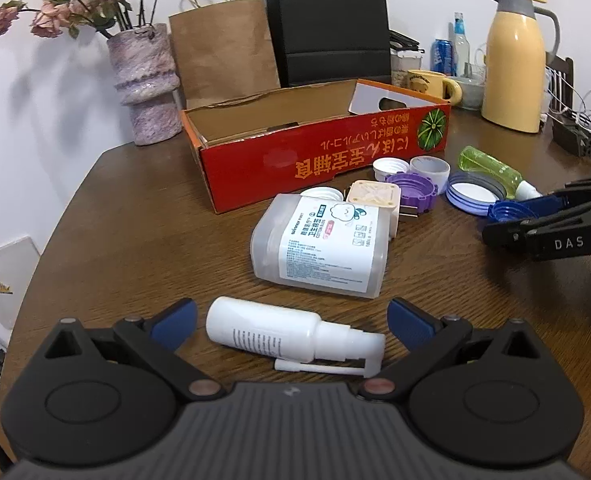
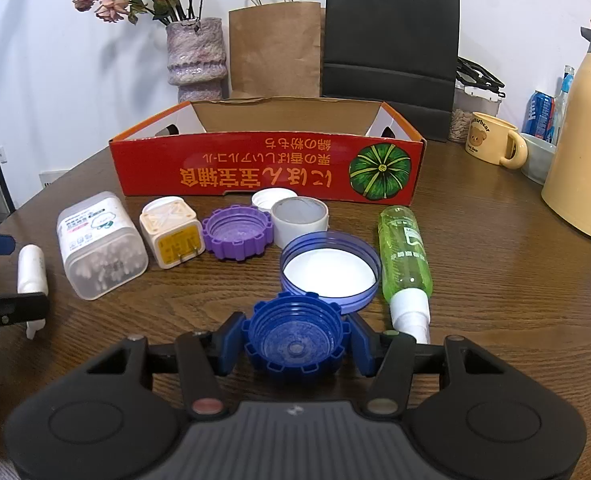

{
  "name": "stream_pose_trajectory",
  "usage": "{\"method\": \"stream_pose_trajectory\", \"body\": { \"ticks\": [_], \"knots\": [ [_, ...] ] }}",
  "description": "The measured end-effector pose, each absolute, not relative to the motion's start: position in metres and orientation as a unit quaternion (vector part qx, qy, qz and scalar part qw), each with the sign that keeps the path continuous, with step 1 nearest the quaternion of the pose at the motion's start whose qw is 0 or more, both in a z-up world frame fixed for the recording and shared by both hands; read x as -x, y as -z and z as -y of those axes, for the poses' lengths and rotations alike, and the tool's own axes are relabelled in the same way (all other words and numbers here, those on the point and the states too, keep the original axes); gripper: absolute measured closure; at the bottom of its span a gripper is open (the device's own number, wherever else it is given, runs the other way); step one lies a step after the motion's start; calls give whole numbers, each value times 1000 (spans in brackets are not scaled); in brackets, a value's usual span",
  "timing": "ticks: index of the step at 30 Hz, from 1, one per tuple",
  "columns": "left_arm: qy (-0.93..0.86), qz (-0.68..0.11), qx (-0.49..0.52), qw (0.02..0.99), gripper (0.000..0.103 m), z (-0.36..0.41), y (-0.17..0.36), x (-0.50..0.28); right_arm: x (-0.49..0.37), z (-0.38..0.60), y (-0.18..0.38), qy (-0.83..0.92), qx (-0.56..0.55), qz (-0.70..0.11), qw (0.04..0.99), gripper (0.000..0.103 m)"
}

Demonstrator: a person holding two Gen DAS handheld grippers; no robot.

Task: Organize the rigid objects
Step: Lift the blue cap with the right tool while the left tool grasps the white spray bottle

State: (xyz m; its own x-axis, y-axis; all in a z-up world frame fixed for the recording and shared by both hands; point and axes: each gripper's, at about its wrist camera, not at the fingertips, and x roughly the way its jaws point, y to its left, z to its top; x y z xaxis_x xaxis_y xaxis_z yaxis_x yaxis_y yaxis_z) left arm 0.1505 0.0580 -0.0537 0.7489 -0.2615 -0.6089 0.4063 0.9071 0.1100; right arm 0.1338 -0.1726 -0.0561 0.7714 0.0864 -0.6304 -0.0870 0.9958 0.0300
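Two things are already between jaws: a blue cap (image 2: 293, 344) and a white spray bottle (image 1: 291, 336). The cap is gripped by its ribbed sides in the right gripper (image 2: 293, 346), mouth up, probably so it can be carried level to the red box (image 2: 267, 168) behind. The bottle lies on the table (image 1: 135, 248), framed by the left gripper (image 1: 291, 322), whose pads are wide apart and not touching it.

Red box (image 2: 231, 168) with orange lettering, purple cap (image 2: 237, 236), green bottle (image 2: 405, 252).
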Motion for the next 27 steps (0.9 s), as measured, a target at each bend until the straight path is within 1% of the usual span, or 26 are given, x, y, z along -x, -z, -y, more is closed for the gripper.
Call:
{"method": "stream_pose_trajectory", "body": {
  "ticks": [13, 18, 22, 27],
  "knots": [
    [194, -328, -119, 917, 0, -59, 65, -163, -135, 172, 56, -46, 0, -335, 941, 49],
    [188, -317, -136, 920, 0, -55, 68, -160, -135, 172, 56, -46, 0, -334, 941, 49],
    [186, -311, -140, 921, 3, -53, 67, -157, -135, 171, 56, -46, 0, -334, 941, 49],
    [176, -311, -137, 924, 4, -53, 67, -155, -135, 170, 56, -49, 0, -334, 941, 49]
  ]
}}
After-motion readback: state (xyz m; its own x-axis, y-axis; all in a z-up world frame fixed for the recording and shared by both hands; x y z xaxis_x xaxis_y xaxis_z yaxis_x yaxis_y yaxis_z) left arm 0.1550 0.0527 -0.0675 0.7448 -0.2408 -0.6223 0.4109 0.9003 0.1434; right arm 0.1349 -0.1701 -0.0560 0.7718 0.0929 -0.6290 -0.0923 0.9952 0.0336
